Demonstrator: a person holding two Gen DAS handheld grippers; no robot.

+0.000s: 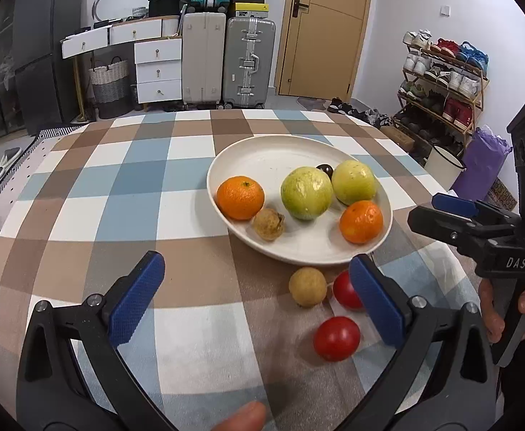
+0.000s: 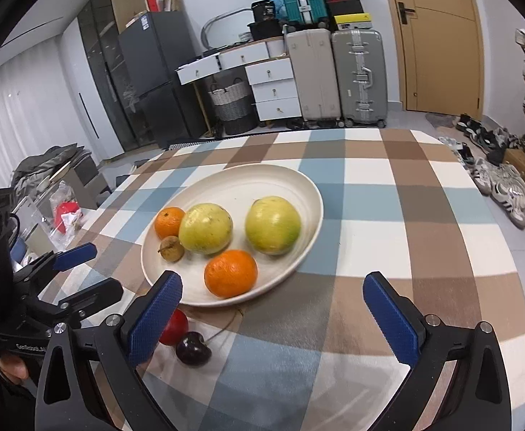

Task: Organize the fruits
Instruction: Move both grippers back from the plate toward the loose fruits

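Plate [image 1: 262,154]: white, on the checked tabletop [image 1: 118,186]. Holds two oranges [image 1: 240,197], two green guavas [image 1: 306,193], one wrinkled brown fruit [image 1: 268,223]; a dark fruit [image 1: 325,170] at the far side is mostly hidden behind the guavas.

Loose on the tabletop, near side of plate: tan round fruit [image 1: 307,286], two red tomatoes [image 1: 336,338], the farther partly covered by a pad. Dark cherry [image 2: 193,349], seen only from the right wrist.

Left tool [image 1: 258,298]: open, empty.
Right tool [image 2: 273,318]: open, empty.
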